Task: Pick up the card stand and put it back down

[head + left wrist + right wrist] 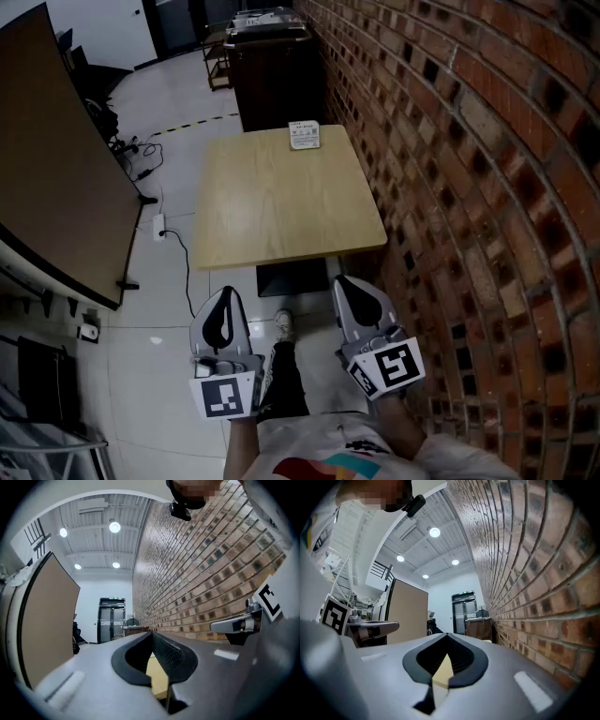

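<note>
The card stand, small and white with print, sits at the far edge of the light wooden table, close to the brick wall. Both grippers hang low in front of my body, short of the table's near edge and far from the stand. My left gripper is shut with nothing in it; in its own view the left gripper has its tips meeting, and the tabletop shows beyond the gap beneath them. My right gripper is also shut and empty, and in its own view the right gripper points along the wall.
A red brick wall runs along the table's right side. A dark cabinet stands behind the table. A large brown panel leans at the left, with cables and a power strip on the tiled floor. My shoe is below the table edge.
</note>
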The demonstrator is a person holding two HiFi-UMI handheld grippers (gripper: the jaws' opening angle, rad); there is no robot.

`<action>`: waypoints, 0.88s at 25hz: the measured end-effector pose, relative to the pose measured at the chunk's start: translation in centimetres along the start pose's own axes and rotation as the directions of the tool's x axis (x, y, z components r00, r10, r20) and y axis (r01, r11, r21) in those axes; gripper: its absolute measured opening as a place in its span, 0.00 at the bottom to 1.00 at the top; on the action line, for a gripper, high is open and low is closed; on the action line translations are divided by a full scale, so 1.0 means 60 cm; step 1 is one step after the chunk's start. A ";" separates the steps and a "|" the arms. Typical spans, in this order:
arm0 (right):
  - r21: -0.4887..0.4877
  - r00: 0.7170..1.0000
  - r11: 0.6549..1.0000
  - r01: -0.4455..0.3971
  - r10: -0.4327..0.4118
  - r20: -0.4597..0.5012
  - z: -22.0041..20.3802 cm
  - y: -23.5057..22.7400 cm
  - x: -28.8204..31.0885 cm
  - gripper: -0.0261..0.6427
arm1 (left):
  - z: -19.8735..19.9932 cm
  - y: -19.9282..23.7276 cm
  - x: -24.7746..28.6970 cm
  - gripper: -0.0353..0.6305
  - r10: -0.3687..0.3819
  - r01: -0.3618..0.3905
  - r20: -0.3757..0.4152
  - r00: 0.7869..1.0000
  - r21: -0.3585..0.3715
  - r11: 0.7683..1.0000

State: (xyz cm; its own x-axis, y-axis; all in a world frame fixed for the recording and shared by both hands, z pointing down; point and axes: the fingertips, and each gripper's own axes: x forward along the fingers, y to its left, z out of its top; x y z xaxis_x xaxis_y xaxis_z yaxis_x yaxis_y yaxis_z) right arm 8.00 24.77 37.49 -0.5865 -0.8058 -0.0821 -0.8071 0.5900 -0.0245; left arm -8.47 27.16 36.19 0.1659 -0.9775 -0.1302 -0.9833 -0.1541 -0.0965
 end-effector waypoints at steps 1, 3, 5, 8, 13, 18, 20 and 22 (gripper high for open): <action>-0.001 1.000 1.000 0.008 -0.008 0.008 -0.005 -0.021 0.042 0.06 | -0.015 0.017 0.045 0.06 -0.008 0.008 -0.001 1.000 -0.001 1.000; -0.004 0.999 1.000 0.030 -0.030 0.022 -0.011 -0.065 0.128 0.06 | -0.039 0.053 0.137 0.06 -0.020 0.020 -0.005 1.000 -0.004 1.000; -0.015 0.998 0.998 0.057 -0.057 0.034 -0.003 -0.105 0.214 0.06 | -0.048 0.098 0.229 0.06 -0.026 0.026 -0.007 1.000 -0.021 0.999; -0.058 0.993 0.993 0.105 -0.101 0.059 0.023 -0.152 0.324 0.06 | -0.035 0.168 0.347 0.06 -0.044 0.044 0.008 0.999 -0.029 0.999; -0.058 0.985 0.985 0.162 -0.158 0.066 0.041 -0.230 0.439 0.06 | -0.019 0.222 0.487 0.06 -0.051 0.053 0.030 0.998 -0.043 0.998; -0.005 0.986 0.986 0.167 -0.167 0.000 -0.004 -0.295 0.501 0.06 | -0.034 0.223 0.563 0.06 -0.066 0.066 0.009 0.998 -0.094 0.993; -0.004 0.988 0.988 0.154 -0.154 -0.016 -0.015 -0.311 0.526 0.06 | -0.025 0.224 0.582 0.06 -0.065 0.067 0.024 0.998 -0.096 0.993; -0.018 0.990 0.990 0.138 -0.138 -0.029 -0.023 -0.326 0.554 0.06 | -0.020 0.224 0.595 0.06 -0.063 0.065 0.030 0.998 -0.087 0.994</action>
State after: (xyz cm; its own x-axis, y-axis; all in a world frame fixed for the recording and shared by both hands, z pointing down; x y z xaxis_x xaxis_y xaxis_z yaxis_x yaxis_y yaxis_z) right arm 4.16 -13.63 36.61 -0.4712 -0.8806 -0.0495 -0.8812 0.4725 -0.0171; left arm -15.87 -9.97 31.41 0.2297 -0.9611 -0.1536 -0.9731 -0.2296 -0.0188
